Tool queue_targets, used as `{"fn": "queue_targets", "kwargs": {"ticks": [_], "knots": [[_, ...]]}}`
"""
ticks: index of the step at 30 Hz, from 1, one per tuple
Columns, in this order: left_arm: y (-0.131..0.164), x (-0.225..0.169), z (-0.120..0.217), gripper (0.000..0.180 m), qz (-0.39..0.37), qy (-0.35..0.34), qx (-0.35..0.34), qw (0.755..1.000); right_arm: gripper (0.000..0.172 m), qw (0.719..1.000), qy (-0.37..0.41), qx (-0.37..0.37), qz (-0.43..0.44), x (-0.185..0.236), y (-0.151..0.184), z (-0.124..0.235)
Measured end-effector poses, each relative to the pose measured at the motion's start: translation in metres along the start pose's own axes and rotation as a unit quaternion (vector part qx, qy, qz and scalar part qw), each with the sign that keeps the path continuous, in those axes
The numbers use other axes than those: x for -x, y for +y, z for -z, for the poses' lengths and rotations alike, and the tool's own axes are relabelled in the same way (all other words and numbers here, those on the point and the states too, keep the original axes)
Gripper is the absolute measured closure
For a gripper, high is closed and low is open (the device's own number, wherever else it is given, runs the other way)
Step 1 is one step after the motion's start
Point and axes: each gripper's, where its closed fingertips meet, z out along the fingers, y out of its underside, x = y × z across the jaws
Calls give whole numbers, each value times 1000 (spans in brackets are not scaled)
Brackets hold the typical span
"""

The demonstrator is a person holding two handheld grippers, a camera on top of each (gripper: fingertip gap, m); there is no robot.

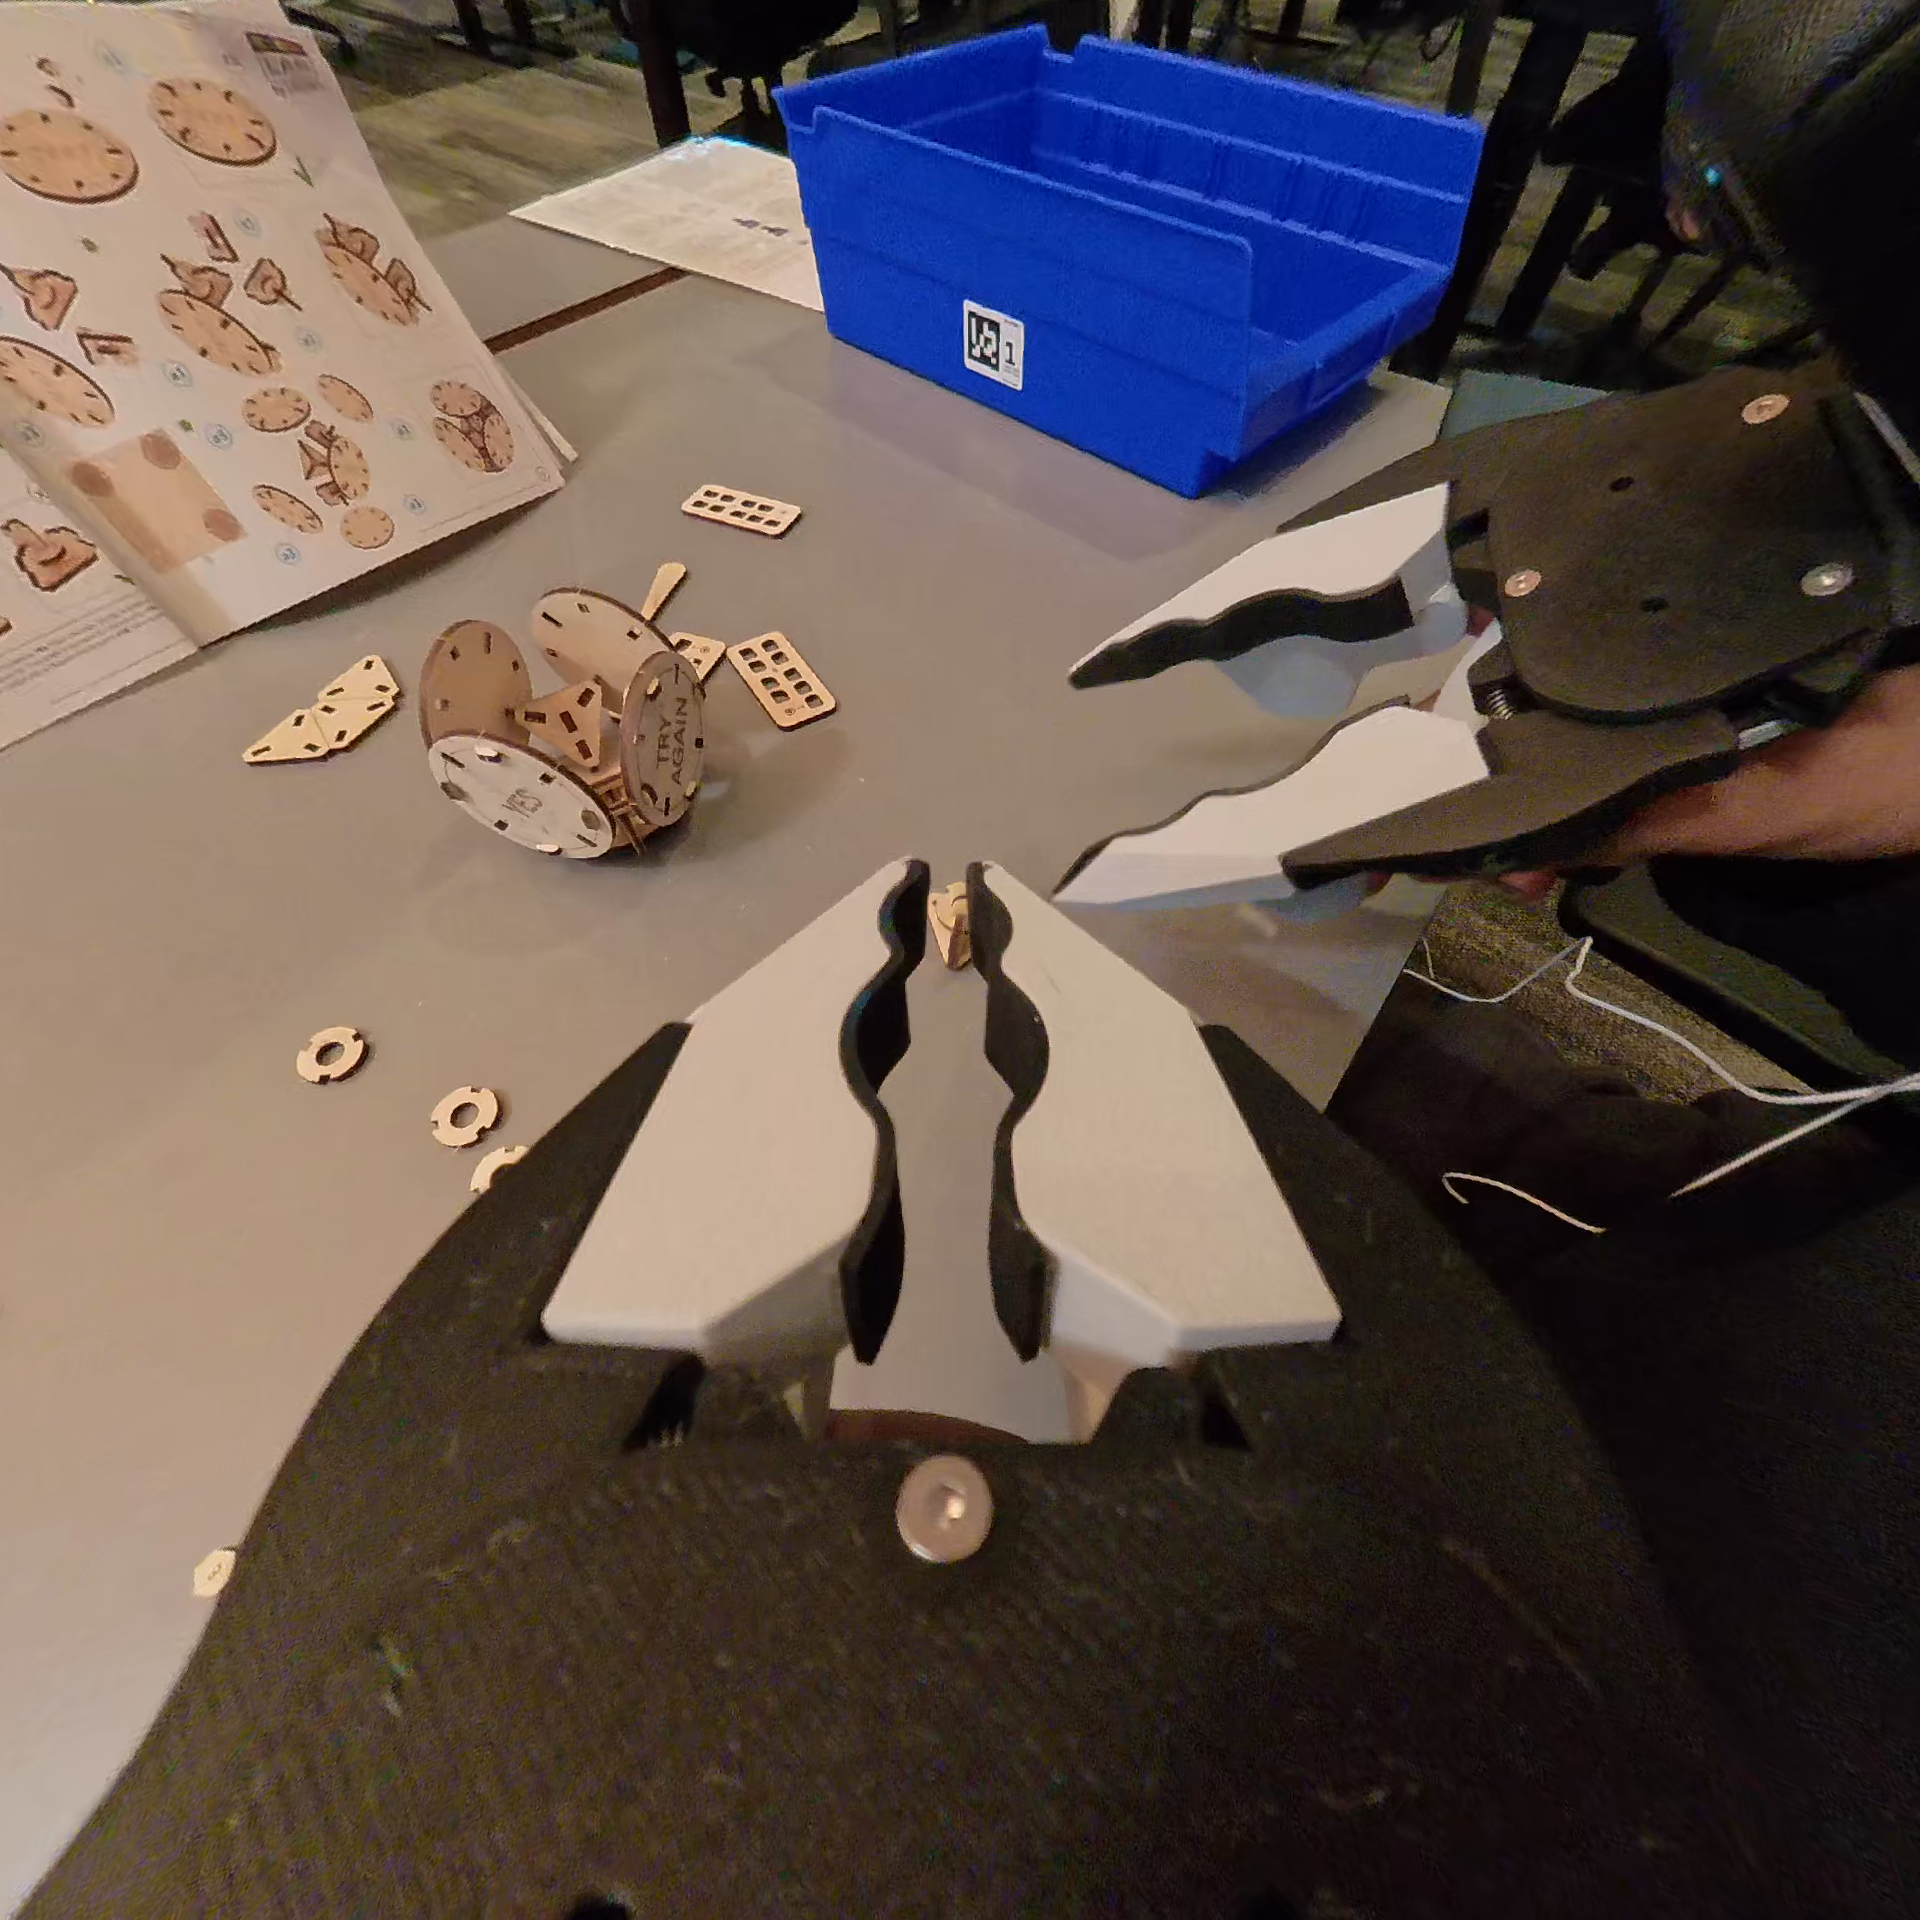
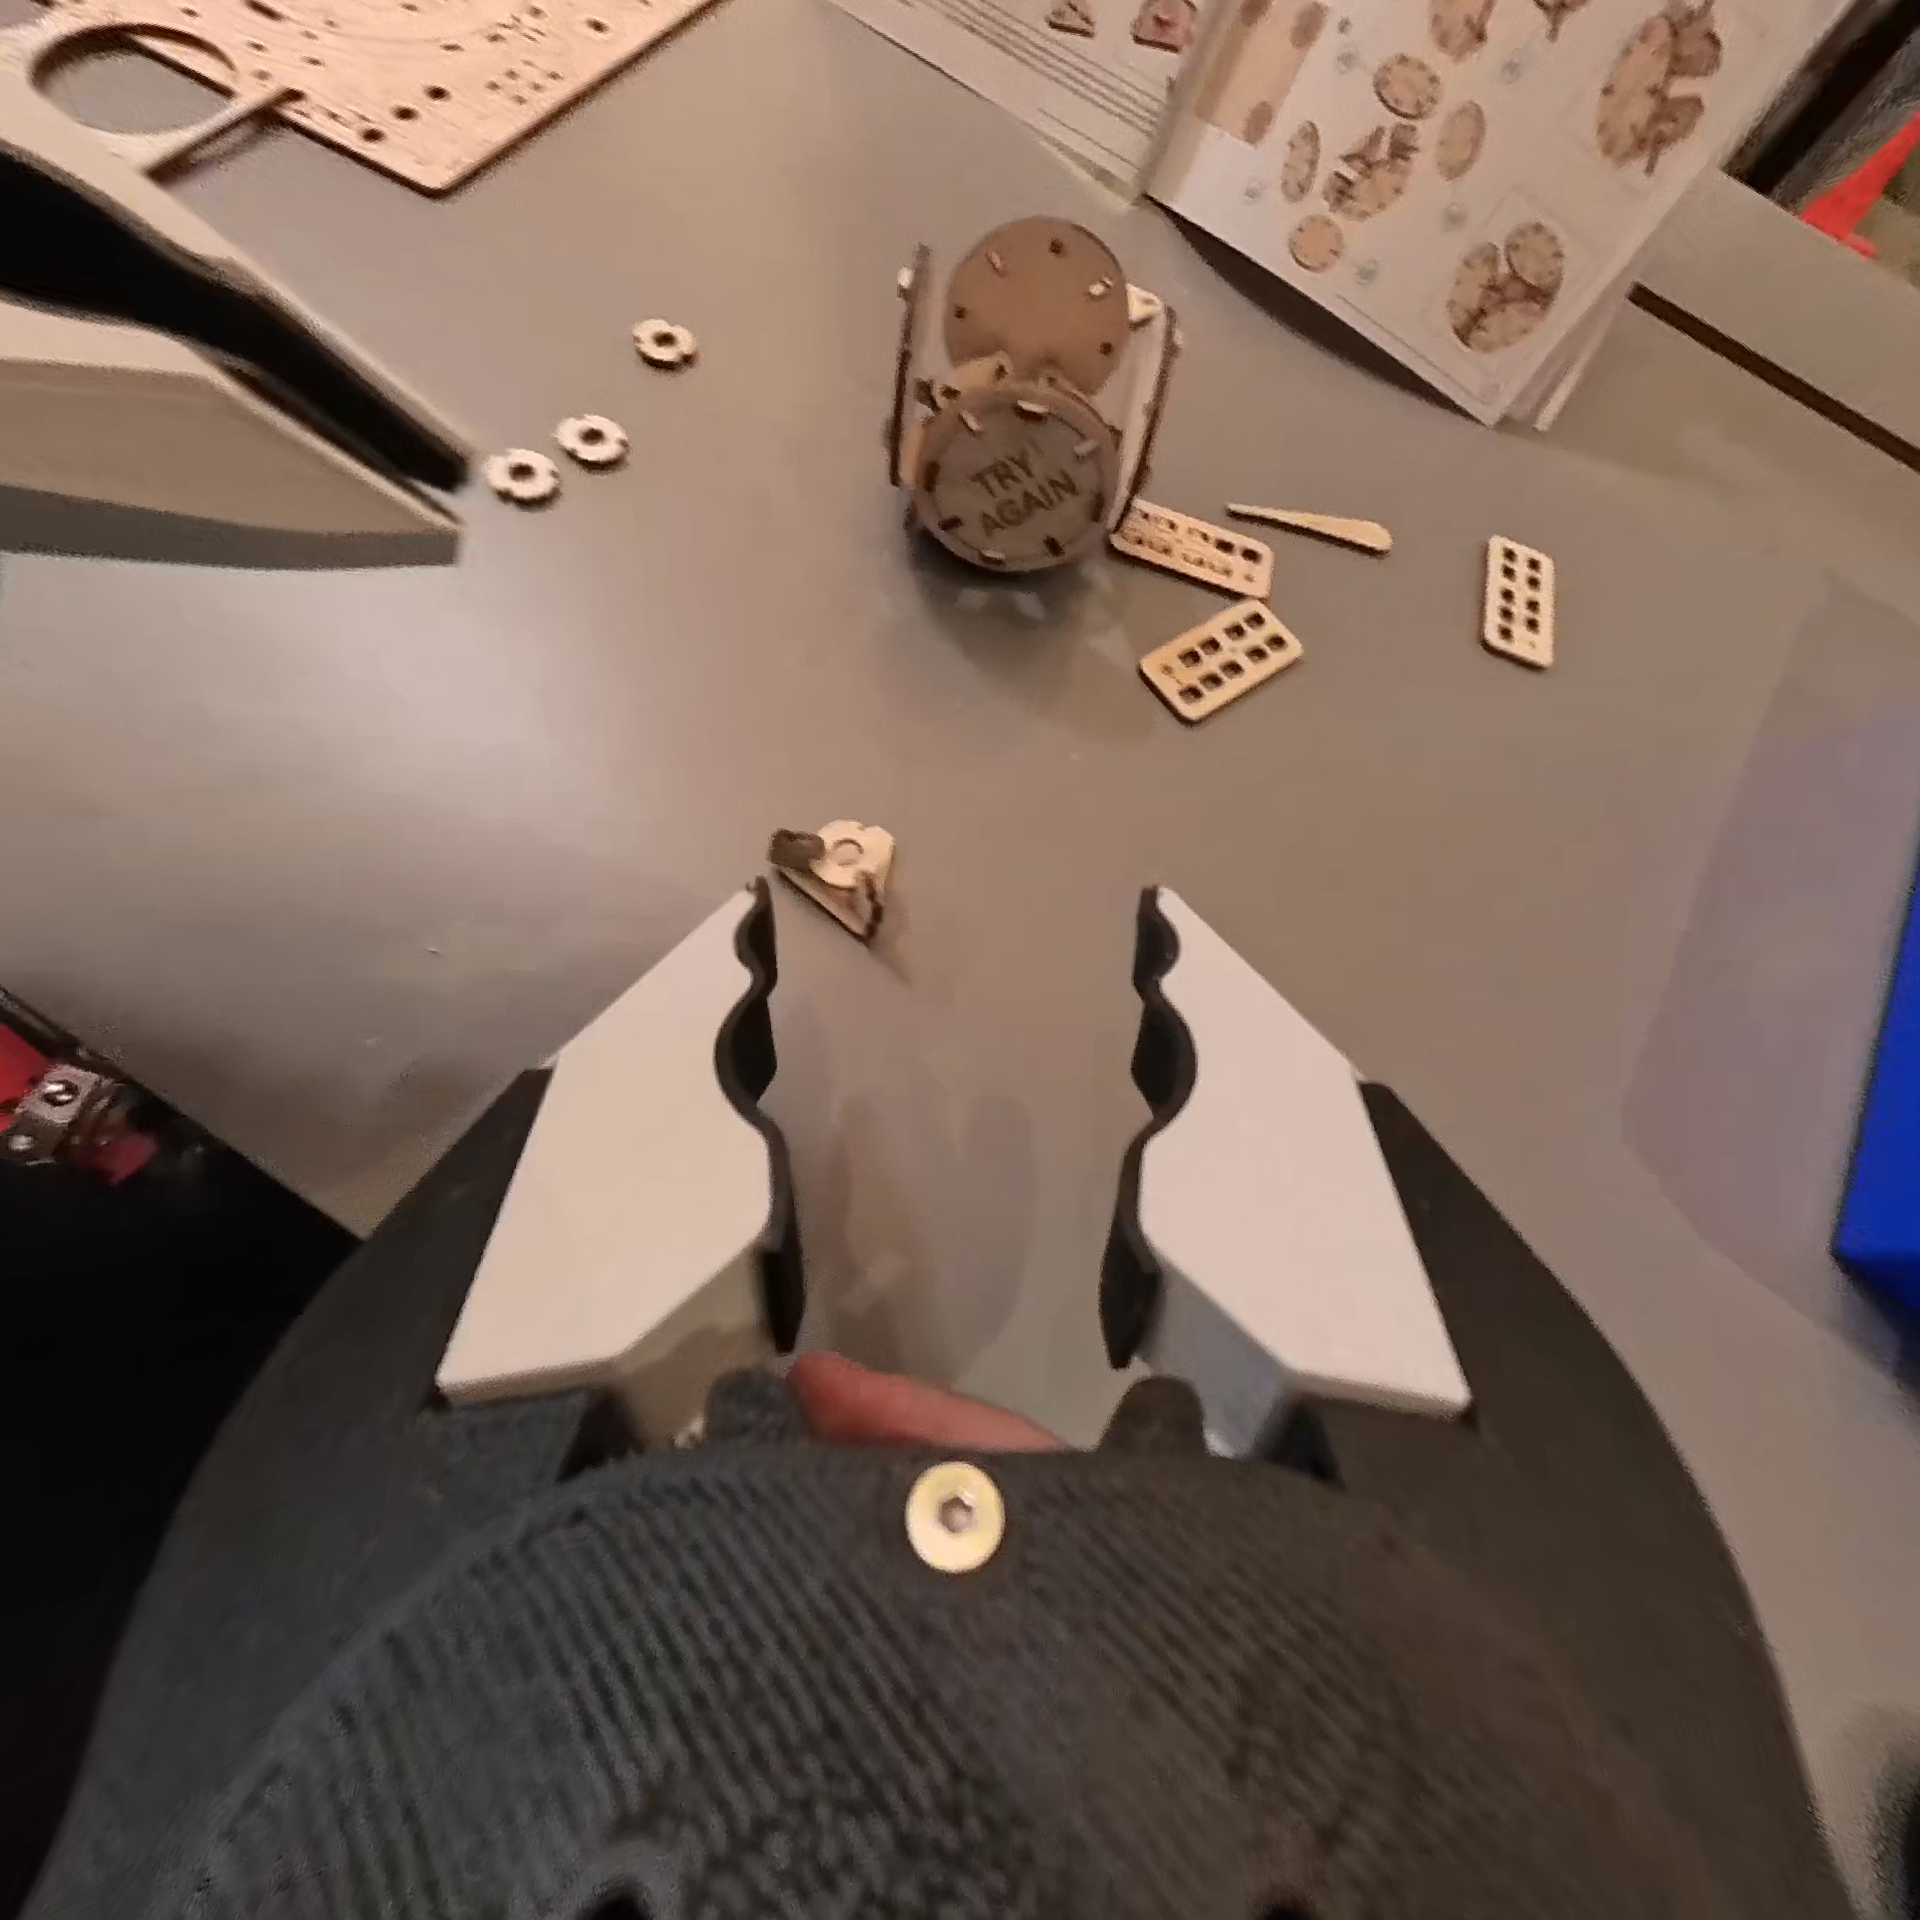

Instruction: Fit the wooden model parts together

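Two grippers | left (image 1: 948, 868) jaws narrowly parted, right (image 2: 954, 899) wide | triangular plywood piece (image 2: 836, 868) lies free

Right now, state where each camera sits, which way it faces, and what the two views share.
Left wrist view: on the left gripper, looking down across the grey table at the wooden disc model and blue bin; own jaws nearly together, the right gripper and a hand at right.
Right wrist view: on the right gripper, facing the model toward the instruction booklet; own jaws wide apart, a fingertip behind them.
Shared: model, booklet, small wooden piece.
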Motion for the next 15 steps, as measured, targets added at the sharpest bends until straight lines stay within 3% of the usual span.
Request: {"fn": "queue_targets", "kwargs": {"ticks": [6,10,15], "knots": [[19,1,-12,167,-7,-5,54,999,101,999,50,12,9,-31,17,10],[28,8,-17,144,-4,-14,72,997,98,999,34,7,-18,-37,22,12],[34,13,-21,130,-3,-20,84,996,96,1000,19,2,-11,-26,20,9]]}}
